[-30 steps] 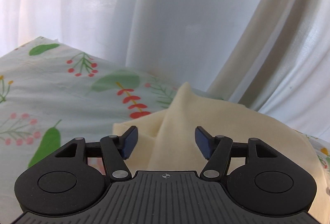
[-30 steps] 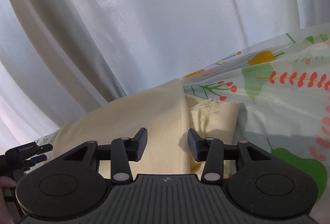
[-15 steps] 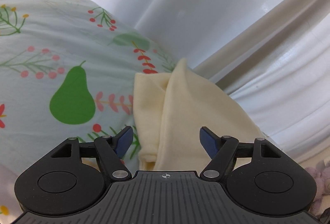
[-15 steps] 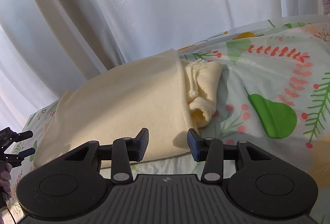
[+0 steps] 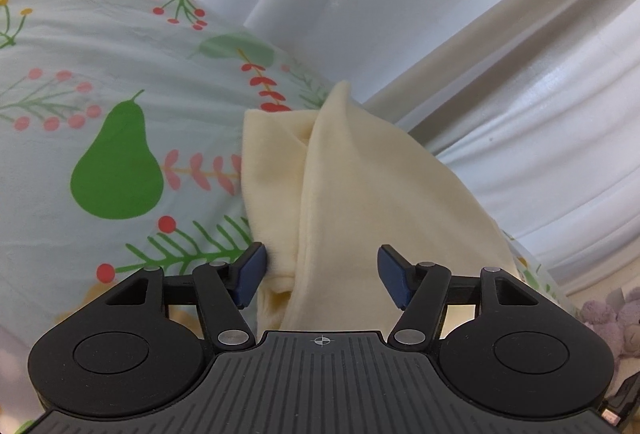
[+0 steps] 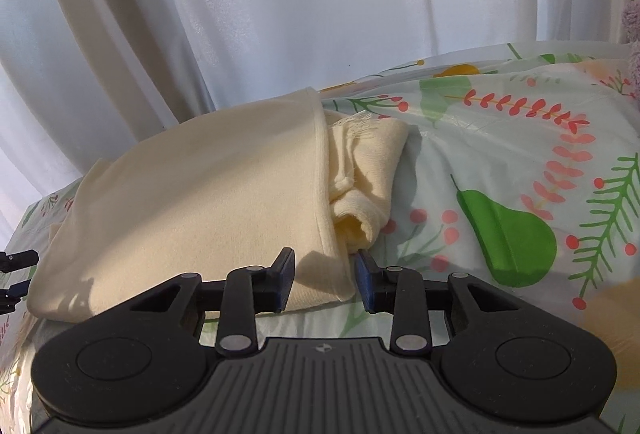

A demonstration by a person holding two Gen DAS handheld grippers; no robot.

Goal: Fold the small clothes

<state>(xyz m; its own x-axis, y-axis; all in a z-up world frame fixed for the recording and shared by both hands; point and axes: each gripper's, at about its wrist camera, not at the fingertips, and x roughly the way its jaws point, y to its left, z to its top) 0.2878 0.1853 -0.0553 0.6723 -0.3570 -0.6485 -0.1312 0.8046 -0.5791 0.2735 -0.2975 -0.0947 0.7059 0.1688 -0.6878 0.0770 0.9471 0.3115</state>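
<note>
A cream garment [image 5: 360, 174] lies folded lengthwise on the flower-and-pear tablecloth [image 5: 100, 54]. Its near end runs between the pads of my left gripper [image 5: 322, 274]. Those jaws are closing, with a wide gap left and no pressure on the cloth. In the right wrist view the garment [image 6: 200, 194] shows a top layer folded over a rolled, lace-edged part [image 6: 372, 162]. My right gripper [image 6: 325, 280] straddles the top layer's near right corner. Its jaws are closing, and the pads stand just off the cloth.
White curtains [image 6: 280, 14] hang close behind the table's far edge. The tablecloth [image 6: 500, 138] is bare to the right of the garment. A purple plush toy [image 5: 612, 314] sits at the far right. The left gripper's fingers [image 6: 22, 257] show at the left edge.
Both wrist views drew back toward the garment's near end. The pear print came into the left view. The right jaws narrowed around the corner, and the left jaws narrowed slightly.
</note>
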